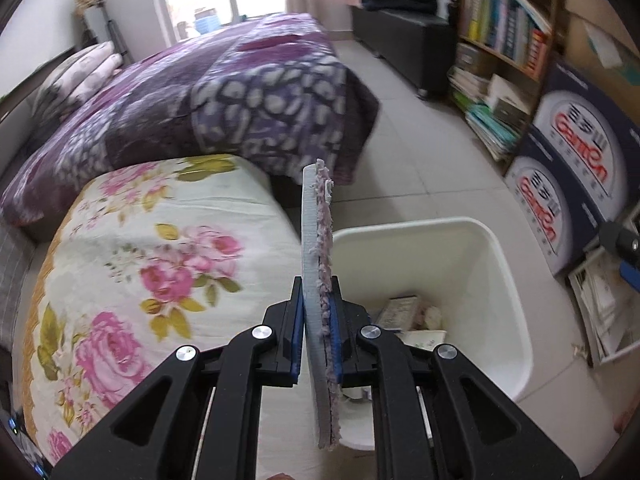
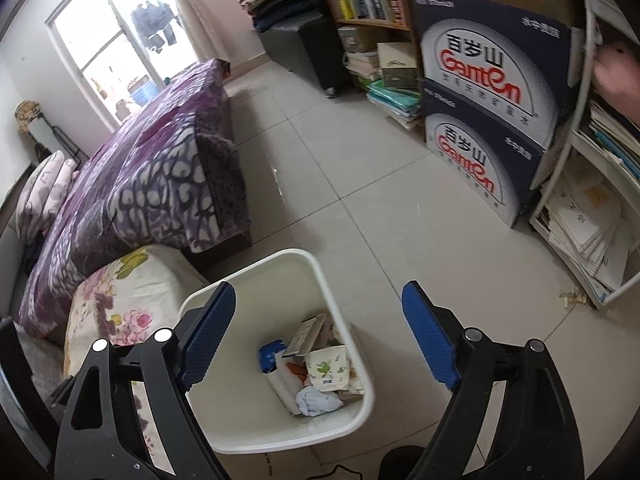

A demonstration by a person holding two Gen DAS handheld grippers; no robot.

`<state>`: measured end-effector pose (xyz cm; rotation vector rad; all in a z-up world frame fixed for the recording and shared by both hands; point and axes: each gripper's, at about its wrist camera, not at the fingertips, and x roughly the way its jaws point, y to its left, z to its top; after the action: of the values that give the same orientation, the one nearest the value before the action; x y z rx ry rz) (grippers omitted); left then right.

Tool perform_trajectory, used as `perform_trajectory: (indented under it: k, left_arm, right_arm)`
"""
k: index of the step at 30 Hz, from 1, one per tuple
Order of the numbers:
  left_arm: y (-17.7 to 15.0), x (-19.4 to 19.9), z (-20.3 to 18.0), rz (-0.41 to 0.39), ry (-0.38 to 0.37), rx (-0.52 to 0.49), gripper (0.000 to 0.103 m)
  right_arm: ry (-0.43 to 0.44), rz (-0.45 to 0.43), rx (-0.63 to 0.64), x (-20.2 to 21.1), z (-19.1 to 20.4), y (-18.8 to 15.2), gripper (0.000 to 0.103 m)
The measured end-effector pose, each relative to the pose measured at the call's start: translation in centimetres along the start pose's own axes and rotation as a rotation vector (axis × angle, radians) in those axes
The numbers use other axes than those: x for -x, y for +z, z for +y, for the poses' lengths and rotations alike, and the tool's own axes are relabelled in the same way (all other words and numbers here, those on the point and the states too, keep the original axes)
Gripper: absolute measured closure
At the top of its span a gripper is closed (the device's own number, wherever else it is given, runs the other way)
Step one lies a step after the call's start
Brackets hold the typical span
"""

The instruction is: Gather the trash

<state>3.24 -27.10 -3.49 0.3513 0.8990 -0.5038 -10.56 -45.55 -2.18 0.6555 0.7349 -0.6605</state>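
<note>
Left hand-held gripper (image 1: 316,320) clamps insole (image 1: 318,264) edge-on beside bin (image 1: 500,264); right (image 2: 316,336) wide open.

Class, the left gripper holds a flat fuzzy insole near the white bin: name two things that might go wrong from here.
1. The left gripper pinches the insole on edge beside the bin's rim, partly over the floral cushion; released now, it may land outside the bin.
2. The insole is long and the bin already holds trash, so it might catch on the rim.

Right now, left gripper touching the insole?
Touching. The left wrist view shows both blue pads of the left gripper pressed against the flat faces of the insole, which stands edge-on between them beside the white bin.
</note>
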Motion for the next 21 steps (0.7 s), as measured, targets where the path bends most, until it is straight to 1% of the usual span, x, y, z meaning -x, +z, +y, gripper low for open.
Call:
perform_trajectory:
  k: [4, 6, 7, 8, 9, 10, 11, 12, 14, 16, 17, 18, 19, 21]
  left_arm:
    - [-0.2, -0.6, -2.2, 0.010, -0.074, -0.029, 0.091]
    - [-0.3, -0.9, -3.1, 0.028, -0.152, -0.041, 0.091]
    - [-0.3, -1.2, -3.3, 0.049, -0.237, -0.019, 0.083]
    - [-0.4, -1.3, -3.3, 0.057, -0.270, 0.002, 0.073]
    - [-0.5, -1.4, -3.1, 0.058, -0.299, 0.039, 0.048]
    - [-0.8, -1.3, -2.8, 0.046, -0.319, 0.072, 0.042]
    - [-0.9, -1.2, -2.7, 0.044, -0.330, 0.081, 0.042]
    - [-1.1, -1.2, -2.7, 0.052, -0.334, 0.068, 0.042]
    - [-1.4, -0.8, -2.8, 0.042, -0.308, 0.041, 0.042]
    - [-1.8, 0.0, -2.4, 0.024, -0.274, 0.022, 0.040]
    - [-2.0, 0.4, -2.1, 0.014, -0.255, 0.014, 0.038]
    - [-2.2, 0.9, -1.8, 0.003, -0.233, 0.009, 0.034]
    - [-2.5, 1.5, -1.3, -0.017, -0.194, 0.003, 0.031]
    - [-2.9, 2.5, -0.4, -0.045, -0.147, -0.001, 0.031]
  right_arm:
    - [-0.003, -0.004, -0.032, 0.3, -1.6, 0.3, 0.020]
    - [-0.004, -0.007, -0.045, 0.5, -2.1, 0.4, 0.020]
    - [-0.001, -0.012, -0.058, 0.6, -2.4, 0.5, 0.020]
    - [0.000, -0.016, -0.061, 0.7, -2.5, 0.5, 0.019]
    - [-0.002, -0.024, -0.061, 0.9, -2.5, 0.6, 0.019]
    - [-0.005, -0.033, -0.057, 1.1, -2.4, 0.6, 0.019]
    - [-0.007, -0.038, -0.054, 1.3, -2.4, 0.5, 0.019]
    - [-0.009, -0.045, -0.050, 1.5, -2.2, 0.4, 0.019]
    - [-0.022, -0.066, -0.027, 2.0, -1.7, 0.1, 0.019]
    - [-0.042, -0.087, 0.001, 2.5, -1.2, -0.4, 0.017]
    - [-0.057, -0.102, 0.024, 2.9, -0.7, -0.8, 0.016]
    - [-0.067, -0.111, 0.038, 3.1, -0.3, -1.1, 0.014]
    - [-0.092, -0.134, 0.075, 3.5, 0.5, -1.8, 0.012]
    - [-0.116, -0.159, 0.109, 3.9, 1.6, -2.8, 0.008]
